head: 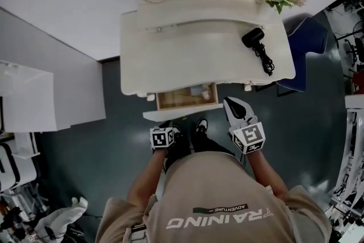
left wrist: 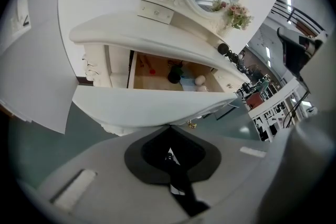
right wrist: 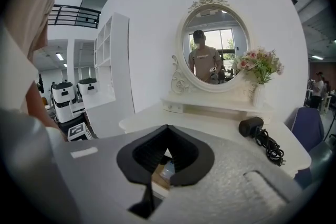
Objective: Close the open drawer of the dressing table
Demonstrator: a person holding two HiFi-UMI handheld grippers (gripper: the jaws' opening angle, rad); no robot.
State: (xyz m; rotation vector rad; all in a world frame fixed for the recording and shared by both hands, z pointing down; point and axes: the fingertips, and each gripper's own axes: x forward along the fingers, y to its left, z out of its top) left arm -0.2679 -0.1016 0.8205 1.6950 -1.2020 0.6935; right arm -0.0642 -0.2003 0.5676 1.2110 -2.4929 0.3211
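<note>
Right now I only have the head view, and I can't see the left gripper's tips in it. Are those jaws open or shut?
Observer: Shut. In the left gripper view, the left gripper has its jaws together with nothing between them.
Operator: Where do the tips sit?
Observer: Just under the lower edge of the drawer front. I cannot tell whether they touch it.
Operator: Anything far back inside?
Observer: A dark round item stands near the back of the drawer.
</note>
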